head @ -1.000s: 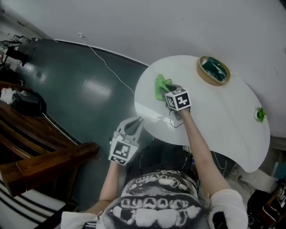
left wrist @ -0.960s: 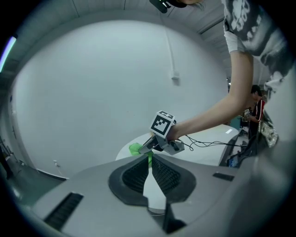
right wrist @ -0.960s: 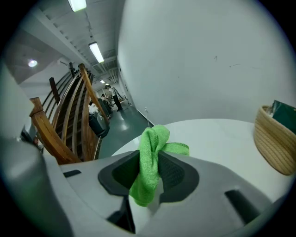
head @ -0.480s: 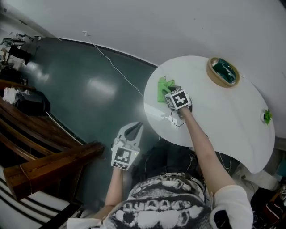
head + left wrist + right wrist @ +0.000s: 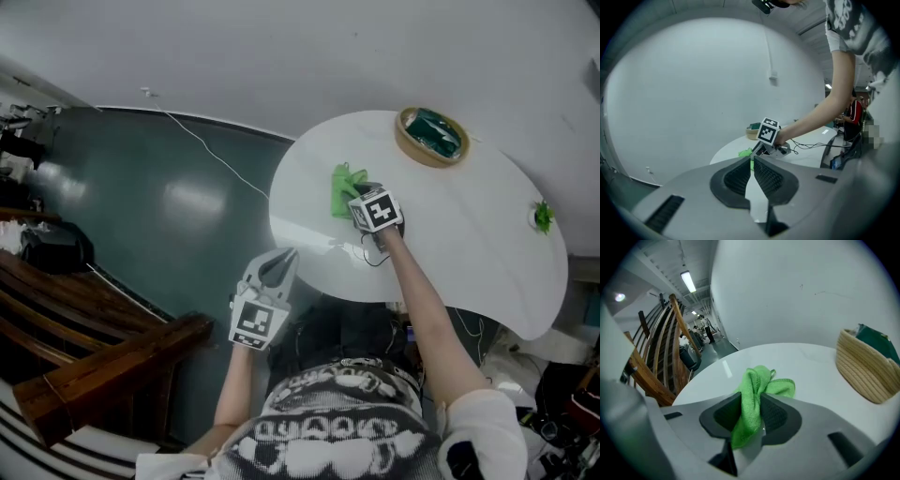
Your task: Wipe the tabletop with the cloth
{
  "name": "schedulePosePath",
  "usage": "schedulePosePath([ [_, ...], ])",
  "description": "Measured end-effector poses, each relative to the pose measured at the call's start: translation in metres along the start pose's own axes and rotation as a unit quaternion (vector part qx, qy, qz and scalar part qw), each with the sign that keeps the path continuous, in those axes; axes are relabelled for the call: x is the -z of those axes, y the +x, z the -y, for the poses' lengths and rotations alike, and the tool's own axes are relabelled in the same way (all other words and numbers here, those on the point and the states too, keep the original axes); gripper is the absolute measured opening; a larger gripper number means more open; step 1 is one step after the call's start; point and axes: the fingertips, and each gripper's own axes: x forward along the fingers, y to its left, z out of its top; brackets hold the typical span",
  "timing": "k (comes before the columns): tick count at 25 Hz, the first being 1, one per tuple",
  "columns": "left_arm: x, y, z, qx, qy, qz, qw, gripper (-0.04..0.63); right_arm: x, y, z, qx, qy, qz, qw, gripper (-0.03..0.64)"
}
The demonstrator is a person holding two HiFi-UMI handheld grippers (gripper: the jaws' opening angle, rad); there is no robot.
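- Currently the right gripper [image 5: 356, 199] reaches out over a round white desk [image 5: 469, 234], and its fingers [image 5: 780, 416] are clamped on a bright green cloth [image 5: 341, 186].
- A woven basket [image 5: 410, 148] with something dark green inside stands at the back of the desk. The cloth lies to the left of the basket and a little nearer the person, well apart from it.
- Seen from the right gripper view, a bunched fold of the cloth is pinched upright between the fingers. The loose rest spills forward toward the desk surface, with the basket off to the right.
- The left gripper [image 5: 279, 261] hangs far to the left of the basket and much nearer the person, off the desk and above a dark floor [image 5: 169, 197]. Its fingers [image 5: 771, 178] are closed tip to tip with nothing between them.
- A small green object [image 5: 542, 216] sits far to the right of the basket; it is too small to identify.
- Judging by the grip, the wiping step is in hand, but the cloth is bunched, so probably only a small patch meets the surface.
- Doing it well likely means pressing low so the cloth spreads flat, holding the pinch firm so it cannot slip free, and sweeping in overlapping strokes.
- Strokes toward the basket should stop short of it, so the gripper neither nudges it nor snags the cloth on its rim.
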Motion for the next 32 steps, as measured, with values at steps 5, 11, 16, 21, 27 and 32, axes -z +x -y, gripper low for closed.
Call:
schedulePosePath([
  [5,-0.022,0.028,0.029,0.032,0.019,0.010,0.9993,0.022,0.031,-0.037,0.045,0.030,0.028,0.003,0.999,0.123],
  [11,-0.056,0.069,0.080,0.068,0.038,0.024,0.9967,0.023,0.074,-0.085,0.102,0.059,0.060,0.006,0.996,0.123],
  [16,-0.082,0.102,0.135,0.101,0.050,0.030,0.9931,0.023,0.116,-0.131,0.150,0.081,0.090,0.010,0.993,0.123],
  [21,-0.105,0.140,0.195,0.141,0.063,0.033,0.9874,0.023,0.163,-0.181,0.202,0.102,0.121,0.016,0.987,0.123],
  [27,-0.130,0.186,0.259,0.177,0.077,0.036,0.9806,0.023,0.220,-0.240,0.262,0.127,0.150,0.017,0.980,0.123],
  [32,-0.150,0.220,0.312,0.205,0.089,0.040,0.9739,0.023,0.274,-0.294,0.307,0.151,0.177,0.016,0.973,0.123],
])
